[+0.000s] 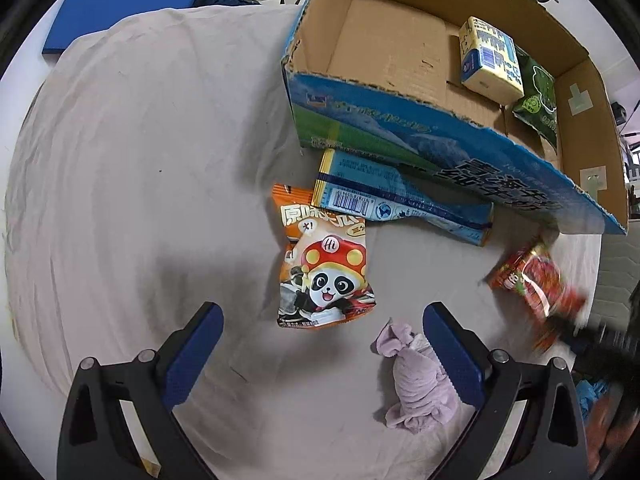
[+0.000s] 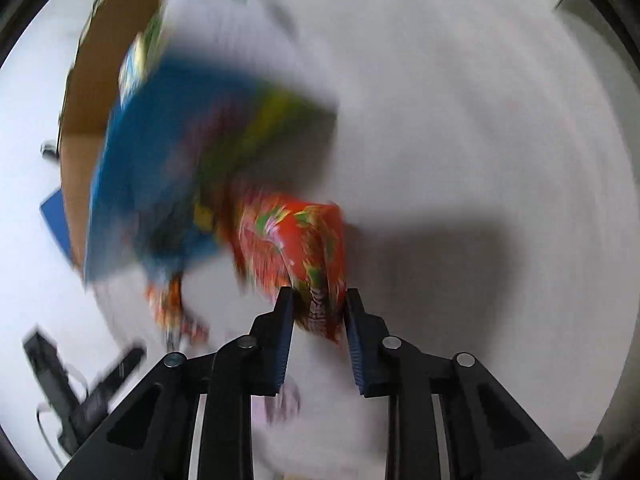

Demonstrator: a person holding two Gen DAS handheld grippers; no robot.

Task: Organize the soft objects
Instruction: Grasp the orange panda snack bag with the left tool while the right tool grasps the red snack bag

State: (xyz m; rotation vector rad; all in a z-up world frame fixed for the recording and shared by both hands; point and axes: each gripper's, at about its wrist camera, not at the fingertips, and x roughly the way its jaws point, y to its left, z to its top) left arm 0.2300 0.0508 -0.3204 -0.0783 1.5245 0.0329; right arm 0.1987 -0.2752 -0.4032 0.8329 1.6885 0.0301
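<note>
Right now my right gripper (image 2: 319,312) pinches the red snack bag (image 2: 296,236) at centre frame. My left gripper (image 1: 322,344) gapes wide, the panda packet (image 1: 324,276) beyond it, the cardboard box (image 1: 400,132) upper right.

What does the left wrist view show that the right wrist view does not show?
Only the left wrist view shows the panda snack bag, the purple cloth, the yellow pack in the box, and the open left hand-held gripper.

Only the right wrist view shows the right hand-held gripper shut on the red bag.

Both show the red bag, the cardboard box and the pale sheet; the right view is blurred.
</note>
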